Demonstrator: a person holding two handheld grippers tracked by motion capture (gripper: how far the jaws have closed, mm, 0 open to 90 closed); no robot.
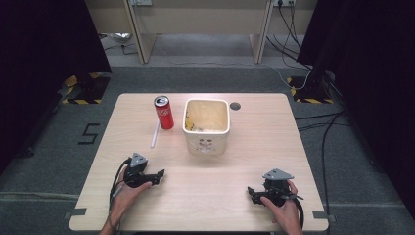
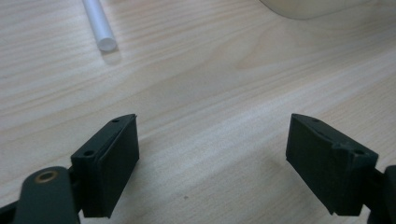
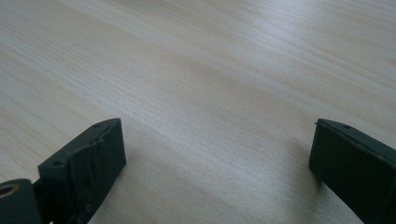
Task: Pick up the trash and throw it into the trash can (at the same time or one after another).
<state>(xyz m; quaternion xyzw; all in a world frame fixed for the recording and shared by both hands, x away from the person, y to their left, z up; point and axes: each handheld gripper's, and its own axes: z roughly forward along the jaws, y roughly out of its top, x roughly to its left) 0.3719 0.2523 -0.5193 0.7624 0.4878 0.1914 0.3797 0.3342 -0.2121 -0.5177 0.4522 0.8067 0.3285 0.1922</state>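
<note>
Left gripper (image 2: 212, 154) rests low over the near-left part of the table (image 1: 244, 196), jaws spread wide with nothing between them; right gripper (image 3: 217, 163) sits at the near-right, jaws likewise spread and empty over bare wood. Nearest object to the left gripper is the white straw (image 2: 99, 24), lying flat on the table ahead of it, its open cut end facing the gripper; in the high view the straw (image 1: 155, 134) lies just beside the red soda can (image 1: 164, 112), between can and cream square bin (image 1: 206, 128), apart from both. Judgement on handling: the straw is very light, thin-walled and round, so likely to roll or skate away if nudged, and to crush flat if pinched hard. Best hold is probably across its width near the middle, jaws lowered to either side until the pads touch the wood, then closed gently. The can appears upright with its top closed; if full it will be heavy and smooth, best taken around the mid-body. Bin contents indistinct.
</note>
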